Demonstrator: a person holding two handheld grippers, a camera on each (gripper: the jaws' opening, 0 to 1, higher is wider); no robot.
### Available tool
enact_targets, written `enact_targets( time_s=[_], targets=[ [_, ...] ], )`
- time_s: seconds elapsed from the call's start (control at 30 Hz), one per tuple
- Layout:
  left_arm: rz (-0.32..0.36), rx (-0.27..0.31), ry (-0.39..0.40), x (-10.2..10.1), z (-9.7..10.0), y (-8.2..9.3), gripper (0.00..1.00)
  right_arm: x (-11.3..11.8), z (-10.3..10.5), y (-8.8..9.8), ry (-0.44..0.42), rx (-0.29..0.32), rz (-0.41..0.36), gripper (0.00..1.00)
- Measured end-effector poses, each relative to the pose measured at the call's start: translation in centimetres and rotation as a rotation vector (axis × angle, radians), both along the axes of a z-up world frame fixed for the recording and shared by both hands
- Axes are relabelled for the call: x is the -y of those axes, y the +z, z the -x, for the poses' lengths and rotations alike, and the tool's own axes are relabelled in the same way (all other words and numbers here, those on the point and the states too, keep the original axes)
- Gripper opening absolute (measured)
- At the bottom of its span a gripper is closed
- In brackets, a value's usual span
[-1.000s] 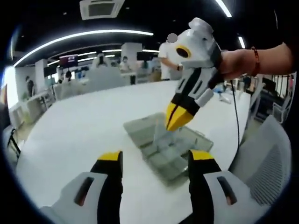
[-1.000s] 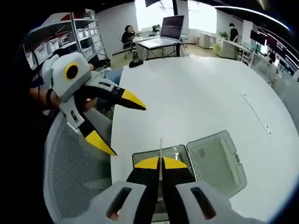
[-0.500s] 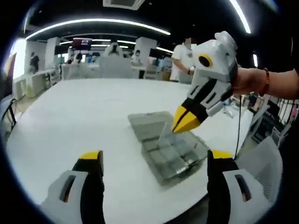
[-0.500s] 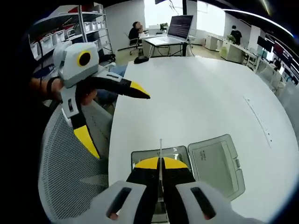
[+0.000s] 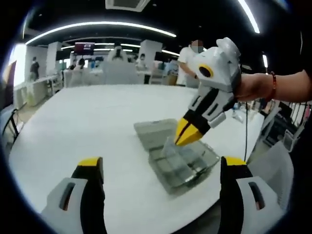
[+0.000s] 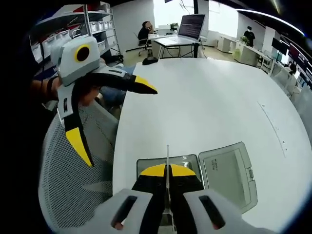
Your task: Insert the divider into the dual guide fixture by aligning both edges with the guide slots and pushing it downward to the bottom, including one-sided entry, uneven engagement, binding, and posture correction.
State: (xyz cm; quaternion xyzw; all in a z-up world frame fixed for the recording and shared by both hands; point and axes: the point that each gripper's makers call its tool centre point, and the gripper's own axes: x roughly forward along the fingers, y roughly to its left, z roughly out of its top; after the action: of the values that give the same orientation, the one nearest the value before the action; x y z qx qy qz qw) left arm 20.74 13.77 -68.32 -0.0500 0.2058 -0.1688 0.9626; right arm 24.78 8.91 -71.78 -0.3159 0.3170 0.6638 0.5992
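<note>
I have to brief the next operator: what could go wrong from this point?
1. The right claw pinches the thin clear divider by its top edge alone; it could tilt and enter one guide slot first, then bind.
2. The left claw hangs open off the table, so nothing steadies the open compartment box; a push could slide it toward the nearby edge.

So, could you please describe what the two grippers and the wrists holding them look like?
Both the right gripper and left gripper have white-grey bodies, black jaws with yellow tips and a yellow-ringed round lens. A red bracelet circles the right wrist; a dark band circles the left.
</note>
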Motion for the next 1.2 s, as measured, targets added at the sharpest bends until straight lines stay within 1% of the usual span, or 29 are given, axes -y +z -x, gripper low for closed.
enact_targets(
  time_s=[0.07,0.13,0.33,0.43,0.5,0.6,0.63,0.67,0.77,1.0,1.2],
  targets=[
    [0.003,0.000,-0.003,0.1,0.1,0.0,0.99,0.1,0.0,-0.1,-0.002,-0.003,0.000,0.00],
    [0.011,-0.015,-0.013,0.2,0.4,-0.4,0.99,0.2,0.0,-0.2,-0.006,-0.006,0.002,0.00],
    [0.010,-0.020,-0.015,0.3,0.7,-0.7,0.99,0.1,0.1,-0.6,-0.004,-0.010,0.009,0.00],
    [0.026,-0.031,-0.018,0.4,0.7,-0.9,0.99,0.1,0.1,-0.9,0.007,-0.005,0.018,0.00],
    [0.022,-0.021,-0.017,0.3,0.7,-0.7,0.98,0.1,0.1,-1.0,0.015,-0.003,0.020,0.00],
    [0.020,-0.022,-0.019,0.4,0.6,-0.7,0.98,0.2,-0.1,-1.2,0.012,-0.004,0.021,0.00],
    [0.020,-0.025,-0.022,0.5,0.6,-0.7,0.98,0.1,0.0,-1.2,0.002,-0.018,0.021,0.00],
    [0.020,-0.026,-0.022,0.5,0.7,-0.7,0.98,0.1,-0.1,-1.2,-0.002,-0.019,0.019,0.00],
    [0.021,-0.032,-0.026,0.5,0.7,-0.9,0.97,0.2,0.0,-1.6,0.012,-0.009,0.034,0.00],
    [0.023,-0.033,-0.030,0.5,0.7,-1.0,0.96,0.2,0.1,-1.8,0.011,-0.005,0.037,0.00],
    [0.011,-0.039,-0.061,1.1,0.9,-1.1,0.96,0.1,0.2,-2.1,0.030,0.004,0.044,0.00]
  ],
)
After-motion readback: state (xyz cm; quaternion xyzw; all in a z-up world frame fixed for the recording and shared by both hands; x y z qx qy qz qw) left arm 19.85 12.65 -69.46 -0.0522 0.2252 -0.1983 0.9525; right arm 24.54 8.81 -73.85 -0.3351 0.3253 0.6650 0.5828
